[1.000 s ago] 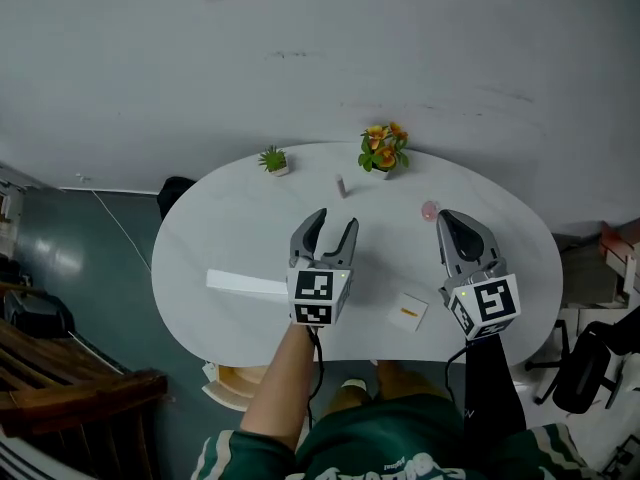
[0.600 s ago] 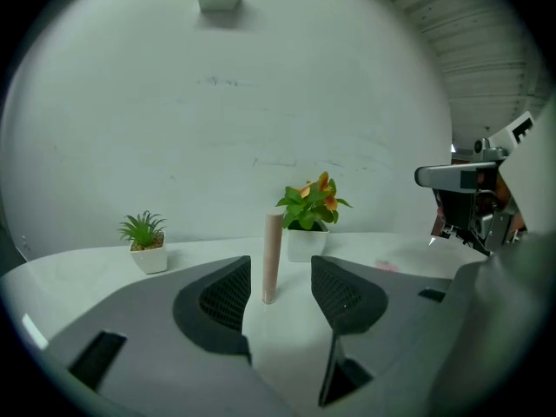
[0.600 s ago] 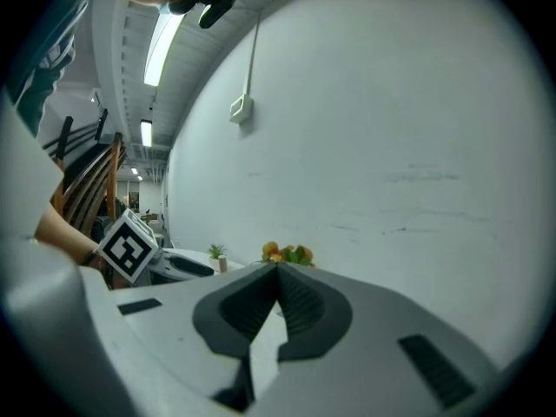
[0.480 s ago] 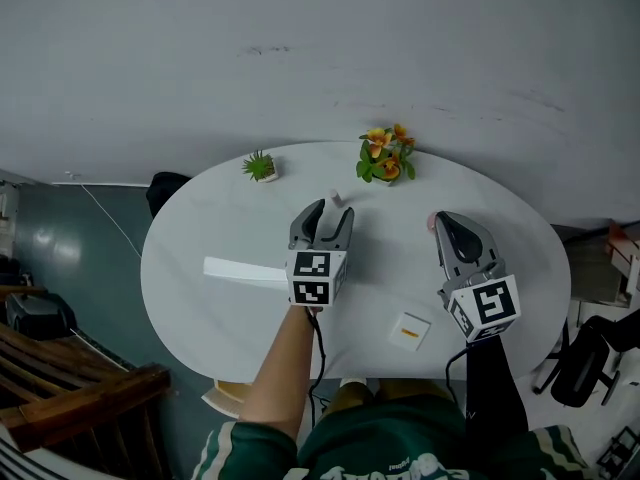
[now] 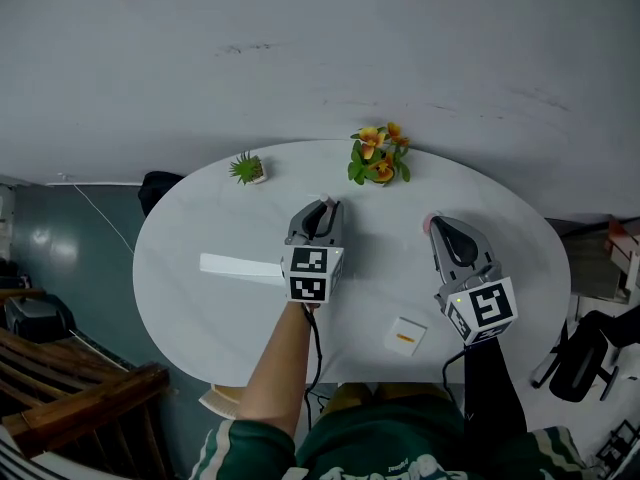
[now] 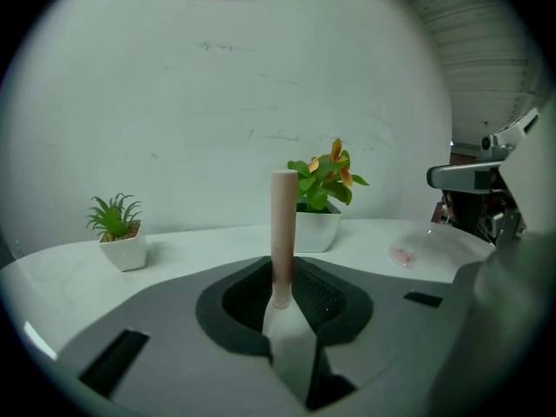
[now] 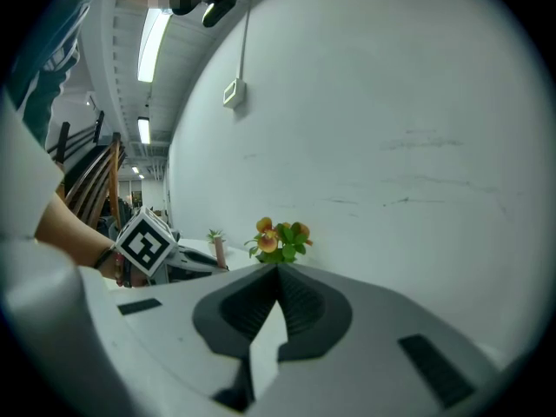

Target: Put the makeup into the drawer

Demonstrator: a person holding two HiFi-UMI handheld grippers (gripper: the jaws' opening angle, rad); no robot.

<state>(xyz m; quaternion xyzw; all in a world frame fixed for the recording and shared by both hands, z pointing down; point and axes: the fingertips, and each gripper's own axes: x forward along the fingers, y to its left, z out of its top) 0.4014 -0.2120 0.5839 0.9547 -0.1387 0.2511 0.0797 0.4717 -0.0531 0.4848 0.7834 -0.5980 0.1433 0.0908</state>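
A slim pinkish makeup tube point(image 6: 282, 233) stands upright on the white oval table point(image 5: 190, 308). My left gripper point(image 5: 322, 208) reaches over the table's middle. Its jaws have just been closing and now press on the tube's lower part point(image 6: 281, 295). The tube also shows small beside the left gripper in the right gripper view point(image 7: 219, 252). A small pink makeup piece point(image 5: 429, 224) lies just beyond the tips of my right gripper point(image 5: 441, 228), whose jaws are shut with nothing between them point(image 7: 278, 272). A long white flat box point(image 5: 238, 266) lies left of the left gripper.
An orange-flowered plant in a white pot point(image 5: 378, 156) and a small green plant point(image 5: 246, 168) stand at the table's far edge by the wall. A small white card with an orange mark point(image 5: 405, 336) lies near the front edge. Dark chairs point(image 5: 60, 388) stand at the left.
The left gripper has moved forward to the tube and its open jaws have closed around it. The right gripper has edged forward toward the pink piece.
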